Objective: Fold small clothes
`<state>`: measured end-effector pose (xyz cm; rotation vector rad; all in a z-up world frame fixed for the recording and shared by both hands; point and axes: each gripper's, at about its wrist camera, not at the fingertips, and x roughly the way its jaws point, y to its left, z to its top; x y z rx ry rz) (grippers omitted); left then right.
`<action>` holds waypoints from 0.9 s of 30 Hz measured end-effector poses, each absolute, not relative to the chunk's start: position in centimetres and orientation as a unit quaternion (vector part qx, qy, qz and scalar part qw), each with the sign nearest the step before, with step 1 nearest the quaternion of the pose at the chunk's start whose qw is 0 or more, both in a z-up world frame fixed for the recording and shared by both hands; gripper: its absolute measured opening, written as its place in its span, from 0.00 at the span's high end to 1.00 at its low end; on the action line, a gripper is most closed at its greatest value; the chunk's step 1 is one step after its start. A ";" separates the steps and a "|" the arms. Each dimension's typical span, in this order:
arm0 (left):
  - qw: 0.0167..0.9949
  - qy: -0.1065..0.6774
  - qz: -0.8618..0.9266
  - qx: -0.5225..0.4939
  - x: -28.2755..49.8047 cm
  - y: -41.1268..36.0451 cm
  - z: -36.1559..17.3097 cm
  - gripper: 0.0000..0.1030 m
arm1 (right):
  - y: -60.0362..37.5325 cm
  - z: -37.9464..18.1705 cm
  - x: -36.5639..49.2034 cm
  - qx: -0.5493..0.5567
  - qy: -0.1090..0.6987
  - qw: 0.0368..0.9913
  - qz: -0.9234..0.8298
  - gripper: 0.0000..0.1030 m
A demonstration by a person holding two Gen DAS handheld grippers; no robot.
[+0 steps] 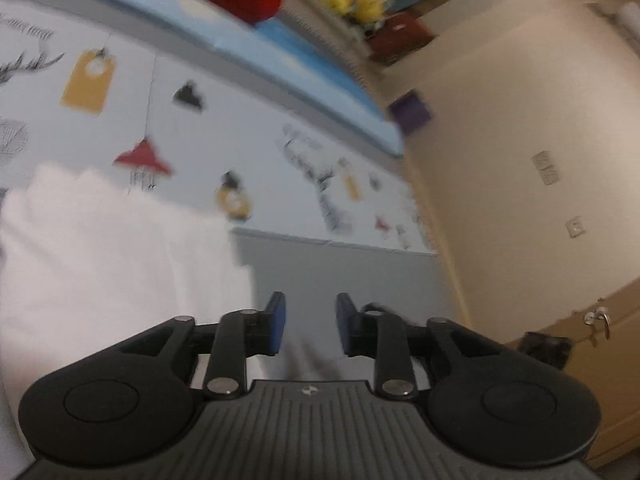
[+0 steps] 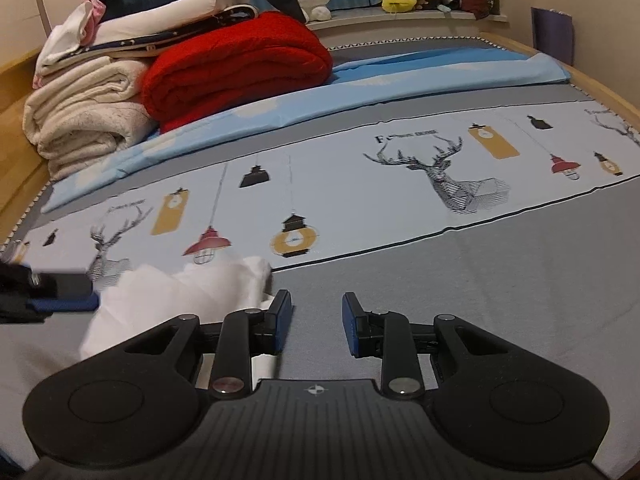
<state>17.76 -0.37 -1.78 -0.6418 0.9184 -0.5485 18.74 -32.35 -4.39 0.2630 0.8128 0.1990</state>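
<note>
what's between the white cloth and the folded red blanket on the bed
In the right wrist view, only bedding: the lantern-and-deer printed sheet, then the light blue sheet, between the white cloth and red blanket.

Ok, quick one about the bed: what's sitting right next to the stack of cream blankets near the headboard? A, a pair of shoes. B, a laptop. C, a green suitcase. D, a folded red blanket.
D: the right wrist view shows a folded red blanket lying against the stack of cream blankets on the bed; no suitcase, laptop or shoes appear there.
</note>
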 end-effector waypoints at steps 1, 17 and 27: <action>0.824 0.422 -0.250 -0.284 17.6 0.0 -1.4 0.68 | -32.2 -4.4 18.8 0.131 0.394 0.904 0.103 0.72; 0.808 0.551 -0.196 -0.071 12.0 6.4 -7.5 0.62 | -23.9 -10.0 24.2 0.233 0.528 0.795 0.184 0.55; 0.818 0.537 -0.199 -0.059 11.3 8.1 -7.1 0.62 | -20.5 -11.7 25.7 0.163 0.551 0.801 0.168 0.88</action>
